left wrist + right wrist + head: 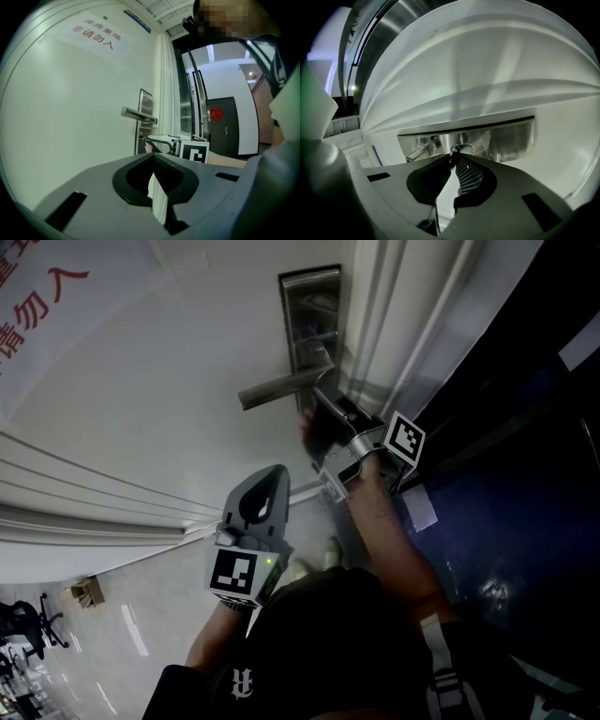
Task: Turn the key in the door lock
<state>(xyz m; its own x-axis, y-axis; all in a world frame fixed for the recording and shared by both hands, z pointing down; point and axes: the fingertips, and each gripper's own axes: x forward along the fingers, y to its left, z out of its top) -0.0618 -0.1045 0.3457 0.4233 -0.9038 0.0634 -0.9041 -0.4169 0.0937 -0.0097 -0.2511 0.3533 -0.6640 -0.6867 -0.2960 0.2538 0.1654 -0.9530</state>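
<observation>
**Key held at the lock plate by the right gripper**

Key (453, 153): pinched by its head between the tips of the right gripper (452, 160). The jaws are closed tip to tip on it, with only a narrow slit left further back between the ribbed pads. Nearest the person, the left gripper (152, 157) hangs low and well apart from the door hardware. Its jaws are also closed at the tips, with nothing between them, and it points at the door (169, 381). Further out, the person's right forearm (389, 521) reaches up to the right gripper, whose marker cube (405, 438) faces the head camera. Just beyond the right jaw tips, a small metal key ring (463, 149) stands against the brushed steel lock plate (506, 138). The key therefore lies at the plate, directly ahead of the jaws. In the head view, the lever handle (281, 387) projects from the plate to the left, just above the gripper's jaws. Farthest on the white door is a paper sign (37, 296) with red characters. The left gripper view also shows a dark door (224, 124) bearing a red ornament across the corridor.
</observation>
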